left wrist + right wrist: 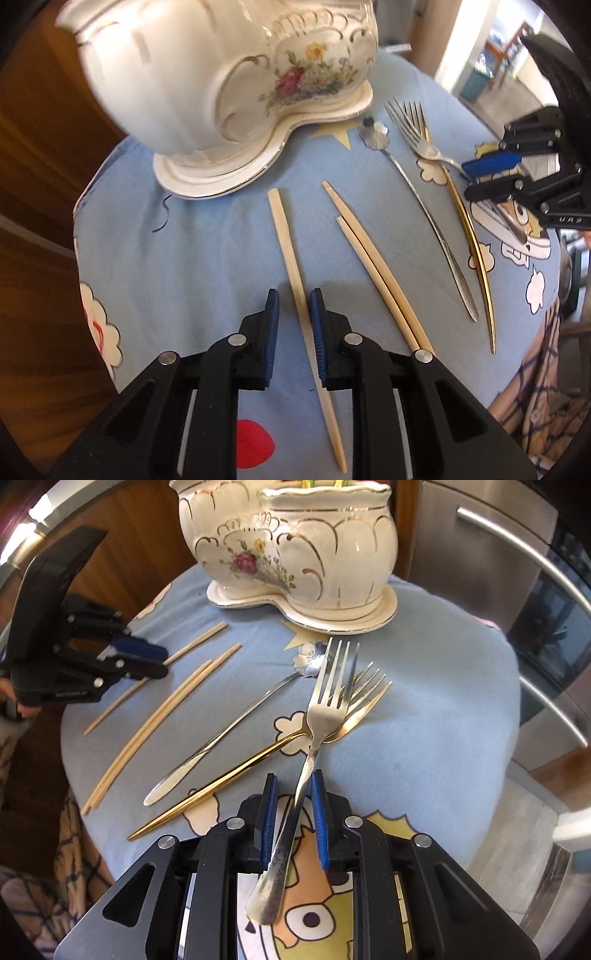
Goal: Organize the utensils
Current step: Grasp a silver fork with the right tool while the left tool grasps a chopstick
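Right gripper (pixel 293 799) straddles the silver steel fork's (pixel 325 705) handle, jaws narrow but apparently not clamped, left gripper (pixel 294 317) likewise around 1 pale bamboo chopstick (pixel 288 243); lifting could drag the crossed gold fork (pixel 258 760) underneath

On the table (pixel 424 709), the two-pot holder (pixel 295 554) stands at the far edge. Before it lie, left to right in the right wrist view, a single chopstick (pixel 192 644), a chopstick pair (pixel 162 723) touching side by side, a spoon (pixel 229 731), then two forks. One fork (pixel 321 720) crosses over the other fork (pixel 258 758).
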`<state>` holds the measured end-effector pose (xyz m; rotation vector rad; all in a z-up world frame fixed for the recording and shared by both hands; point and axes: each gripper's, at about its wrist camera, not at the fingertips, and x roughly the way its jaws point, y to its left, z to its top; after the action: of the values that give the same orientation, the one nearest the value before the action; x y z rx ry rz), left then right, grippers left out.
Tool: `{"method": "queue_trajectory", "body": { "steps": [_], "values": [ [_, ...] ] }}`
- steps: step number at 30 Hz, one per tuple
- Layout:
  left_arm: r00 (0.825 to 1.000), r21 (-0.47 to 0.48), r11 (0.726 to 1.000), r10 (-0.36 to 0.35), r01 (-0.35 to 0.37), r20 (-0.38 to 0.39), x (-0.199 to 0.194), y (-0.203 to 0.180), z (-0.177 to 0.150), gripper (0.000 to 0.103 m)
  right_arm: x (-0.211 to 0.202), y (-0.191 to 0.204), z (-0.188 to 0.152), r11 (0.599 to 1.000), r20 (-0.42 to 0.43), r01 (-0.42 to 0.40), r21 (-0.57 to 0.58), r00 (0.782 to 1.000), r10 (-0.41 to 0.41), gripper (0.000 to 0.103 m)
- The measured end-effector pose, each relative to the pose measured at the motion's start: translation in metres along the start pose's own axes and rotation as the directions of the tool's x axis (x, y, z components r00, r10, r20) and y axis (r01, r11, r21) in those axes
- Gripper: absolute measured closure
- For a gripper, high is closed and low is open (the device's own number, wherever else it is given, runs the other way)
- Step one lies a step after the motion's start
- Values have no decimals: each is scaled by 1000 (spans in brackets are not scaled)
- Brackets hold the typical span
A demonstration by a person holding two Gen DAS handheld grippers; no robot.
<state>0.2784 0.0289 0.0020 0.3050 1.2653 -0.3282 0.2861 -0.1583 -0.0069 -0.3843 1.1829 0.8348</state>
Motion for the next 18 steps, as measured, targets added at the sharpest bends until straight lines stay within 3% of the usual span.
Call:
{"method": "queue_trajectory", "body": {
  "steps": [4,8,11,18],
  "values": [
    [997,21,1000,-18,19,-71,3,1,14,85,2,-7,8,999,-41,-31,12,999,32,89],
    [996,42,998,-35,38,-85,4,4,17,91,2,-9,11,999,-70,-46,3,996,46,92],
    [997,37,999,-35,37,-74,1,11,13,97,2,-8,15,999,-80,-30,-25,996,28,92],
    [1000,17,1000,11,-11,4,-9,15,-19,97,-10,-10,7,999,-31,1,-43,1000,-3,97]
  ]
}}
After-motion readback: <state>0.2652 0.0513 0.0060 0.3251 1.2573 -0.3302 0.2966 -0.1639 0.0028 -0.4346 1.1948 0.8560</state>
